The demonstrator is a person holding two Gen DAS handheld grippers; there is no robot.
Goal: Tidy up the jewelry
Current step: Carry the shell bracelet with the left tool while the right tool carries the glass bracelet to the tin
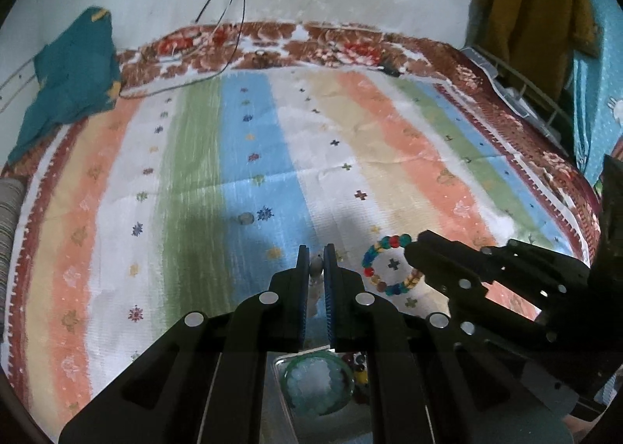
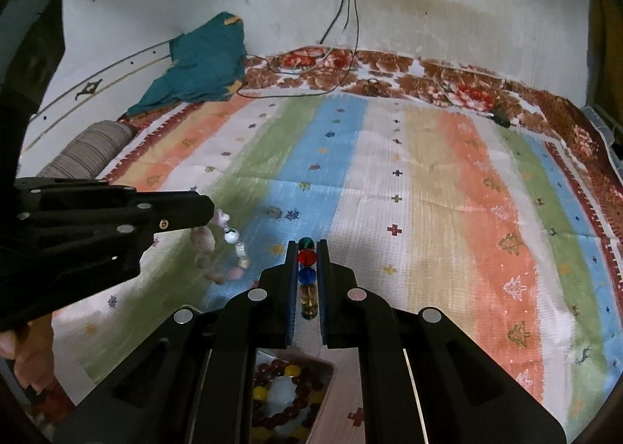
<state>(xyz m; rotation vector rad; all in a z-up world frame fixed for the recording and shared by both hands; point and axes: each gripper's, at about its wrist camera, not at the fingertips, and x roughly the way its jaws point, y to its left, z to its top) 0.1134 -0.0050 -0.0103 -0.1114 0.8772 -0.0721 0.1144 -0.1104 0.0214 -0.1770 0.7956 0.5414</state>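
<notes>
My left gripper (image 1: 315, 266) is shut on a pale pink and white bead bracelet (image 1: 315, 268), which hangs from it in the right wrist view (image 2: 222, 249). My right gripper (image 2: 307, 249) is shut on a multicoloured bead bracelet (image 2: 307, 268); in the left wrist view that bracelet (image 1: 385, 265) hangs as a ring from the right gripper's tip (image 1: 412, 249). Both are held above the striped cloth. Below the left gripper a tray (image 1: 278, 366) holds a green bangle (image 1: 321, 385). Below the right gripper the tray (image 2: 329, 370) holds a dark red and yellow bead bracelet (image 2: 280, 389).
A striped bedcover (image 1: 272, 140) covers the surface, with a floral border (image 1: 272, 50) at the back. A small grey item (image 1: 245, 218) lies on the blue stripe. A teal cloth (image 1: 74, 81) and cables (image 1: 229, 15) lie at the back. A striped bolster (image 2: 89, 152) lies at the left.
</notes>
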